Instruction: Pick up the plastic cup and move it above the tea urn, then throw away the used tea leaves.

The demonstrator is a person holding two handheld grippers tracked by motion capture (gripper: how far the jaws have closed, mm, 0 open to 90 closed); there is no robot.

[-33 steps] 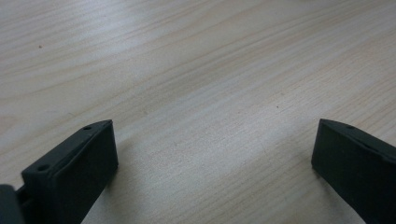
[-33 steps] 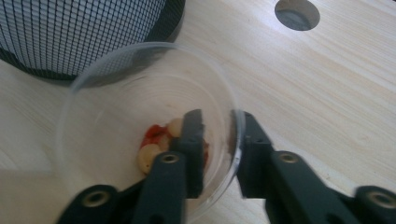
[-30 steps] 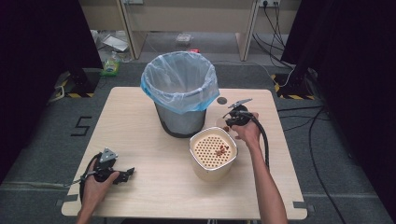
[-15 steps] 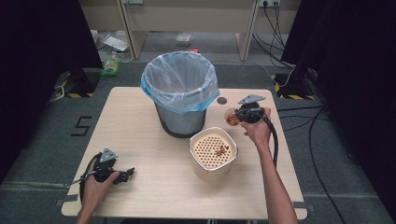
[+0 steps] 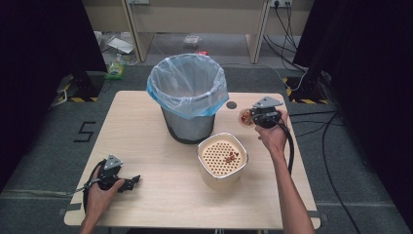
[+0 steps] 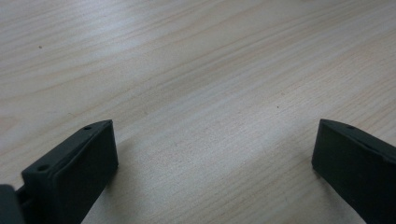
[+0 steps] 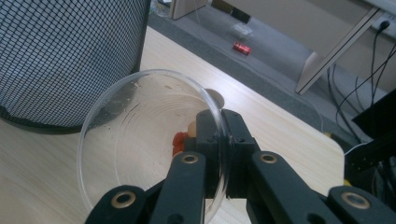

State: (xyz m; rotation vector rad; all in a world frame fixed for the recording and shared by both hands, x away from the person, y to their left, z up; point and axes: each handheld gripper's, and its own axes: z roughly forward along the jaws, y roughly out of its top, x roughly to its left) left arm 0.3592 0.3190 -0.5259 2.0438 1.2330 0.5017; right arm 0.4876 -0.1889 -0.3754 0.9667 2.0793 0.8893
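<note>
Lifted right gripper (image 7: 212, 140) off strainer tub (image 5: 222, 158), jaws pinched on clear bowl (image 7: 149, 140) rim beside lined bin (image 5: 187, 97). Most scraps tipped out; few left inside. Left gripper (image 5: 127, 182) idle, jaws apart.

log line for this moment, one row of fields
right gripper: shut on clear bowl rim, red bits inside | left gripper: open, resting on table | strainer tub: food scraps on top | bin: lined
</note>
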